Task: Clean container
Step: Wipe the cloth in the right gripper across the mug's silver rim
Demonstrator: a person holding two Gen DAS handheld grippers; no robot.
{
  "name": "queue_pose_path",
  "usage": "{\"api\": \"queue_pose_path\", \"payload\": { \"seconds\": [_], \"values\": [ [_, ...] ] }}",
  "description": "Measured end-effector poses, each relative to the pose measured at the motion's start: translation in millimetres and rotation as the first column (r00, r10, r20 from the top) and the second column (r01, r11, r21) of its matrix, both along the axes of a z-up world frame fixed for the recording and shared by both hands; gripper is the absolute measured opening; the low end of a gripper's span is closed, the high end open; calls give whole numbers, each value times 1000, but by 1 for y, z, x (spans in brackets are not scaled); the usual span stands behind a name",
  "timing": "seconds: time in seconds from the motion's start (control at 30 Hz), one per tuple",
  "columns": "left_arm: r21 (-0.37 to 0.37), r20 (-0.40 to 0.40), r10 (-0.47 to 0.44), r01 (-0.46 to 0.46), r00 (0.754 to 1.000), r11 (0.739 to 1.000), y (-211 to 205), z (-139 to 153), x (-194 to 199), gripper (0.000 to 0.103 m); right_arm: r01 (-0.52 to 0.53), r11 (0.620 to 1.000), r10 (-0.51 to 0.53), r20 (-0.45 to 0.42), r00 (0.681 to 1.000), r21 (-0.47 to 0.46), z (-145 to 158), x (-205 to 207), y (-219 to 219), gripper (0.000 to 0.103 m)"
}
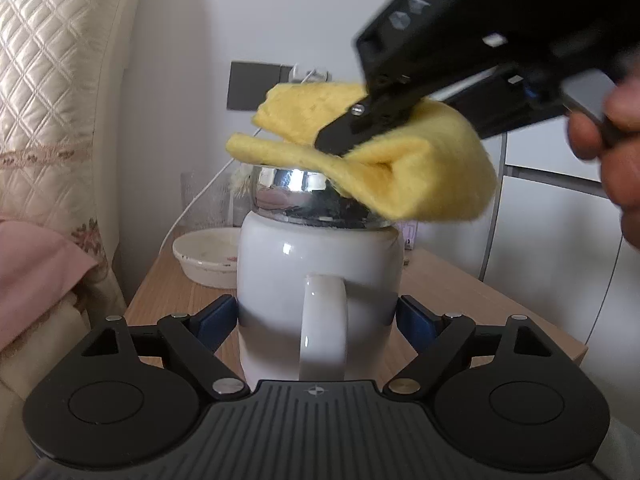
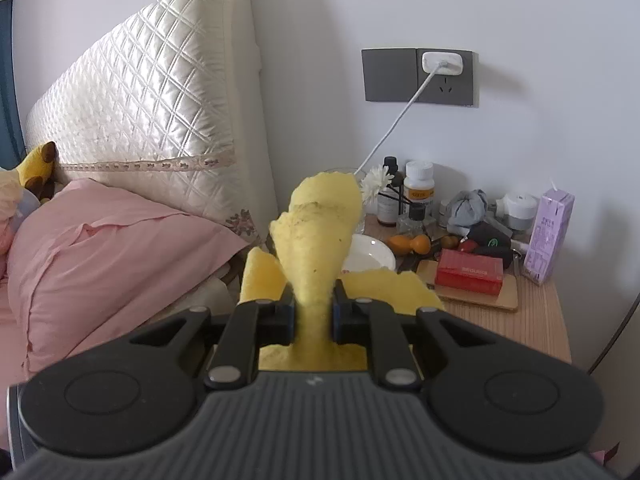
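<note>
Your left gripper (image 1: pixel 318 316) pinches the white mug (image 1: pixel 320 280) by both sides, w/ the handle facing you, on the nightstand (image 1: pixel 500 300). Your right gripper (image 2: pixel 314 312) clamps the yellow cloth (image 1: pixel 400 160), draped over its chrome lid (image 1: pixel 304 196).

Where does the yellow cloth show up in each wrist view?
Left wrist: yellow cloth upper centre, draped on the mug's chrome lid, pinched by the right tool.
Right wrist: cloth dead centre, between the tool's fingers.
Shared landmark: grey wall socket.
</note>
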State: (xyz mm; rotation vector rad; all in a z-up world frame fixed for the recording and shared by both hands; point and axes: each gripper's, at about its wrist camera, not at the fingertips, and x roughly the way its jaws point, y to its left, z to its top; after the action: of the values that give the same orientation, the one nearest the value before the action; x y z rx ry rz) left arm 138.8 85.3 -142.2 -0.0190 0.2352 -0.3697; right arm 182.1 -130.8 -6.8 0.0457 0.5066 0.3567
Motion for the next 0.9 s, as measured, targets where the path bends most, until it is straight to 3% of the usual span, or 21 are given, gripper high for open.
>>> {"api": "queue_pose_path", "payload": {
  "seconds": [0.17,0.3,0.5,0.9],
  "values": [
    [-4,20,-1,2,1000,1000,7,-5,-1,88,-25,999,25,14,1000,-38,0,-1,10,17],
    [-3,18,5,-5,1000,1000,9,-8,-1,88,-42,999,42,-1,999,2,0,-9,3,17],
    [-2,20,-1,1,1000,1000,15,-10,4,88,-20,1000,20,4,1000,-12,0,-14,-8,17],
    [-2,37,1,-1,999,1000,26,-16,2,88,-27,1000,27,15,1000,-1,-2,-5,7,17]
  ]
}}
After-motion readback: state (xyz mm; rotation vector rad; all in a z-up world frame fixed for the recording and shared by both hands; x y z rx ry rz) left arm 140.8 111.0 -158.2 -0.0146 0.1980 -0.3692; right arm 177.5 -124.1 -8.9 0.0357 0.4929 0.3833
